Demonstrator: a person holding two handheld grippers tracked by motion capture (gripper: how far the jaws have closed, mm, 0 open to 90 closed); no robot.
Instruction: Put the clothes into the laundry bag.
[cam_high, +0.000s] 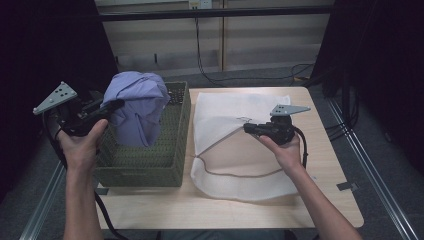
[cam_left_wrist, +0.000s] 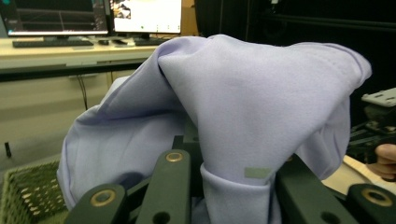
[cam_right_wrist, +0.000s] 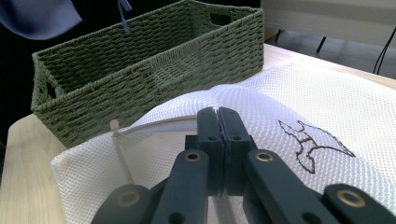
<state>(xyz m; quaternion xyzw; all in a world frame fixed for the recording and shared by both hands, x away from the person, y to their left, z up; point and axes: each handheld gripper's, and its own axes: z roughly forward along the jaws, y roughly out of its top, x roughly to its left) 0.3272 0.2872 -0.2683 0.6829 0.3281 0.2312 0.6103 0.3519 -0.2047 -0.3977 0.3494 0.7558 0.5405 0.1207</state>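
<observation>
Work in hand: moving a lilac shirt (cam_high: 138, 107) out of the green woven basket (cam_high: 150, 165) and, by the look of it, into the white mesh bag (cam_high: 235, 145).
Left claw (cam_high: 114, 105): clenched on a bunched fold of the shirt, holding it up over the basket at the tabletop's left edge; the cloth hangs down with its lower part inside the basket walls.
Right claw (cam_high: 248, 128): pinched tight on the bag's upper layer near the zip, jaws pressed together on the mesh, lifting it into a small ridge at the middle of the tabletop.
Bag: flat on the right half of the tabletop, its near end close to the front edge; opening only slightly raised.
Basket: just beside the bag, touching or nearly so; I cannot tell which.
Risk, snag: the hanging shirt could drag on the basket rim and tug the basket sideways.
Risk, slip: the grip is on one fold, so the cloth's weight may pull it free.
Risk, mouth: if the bag's mouth stays this narrow, the shirt would pile on top.
</observation>
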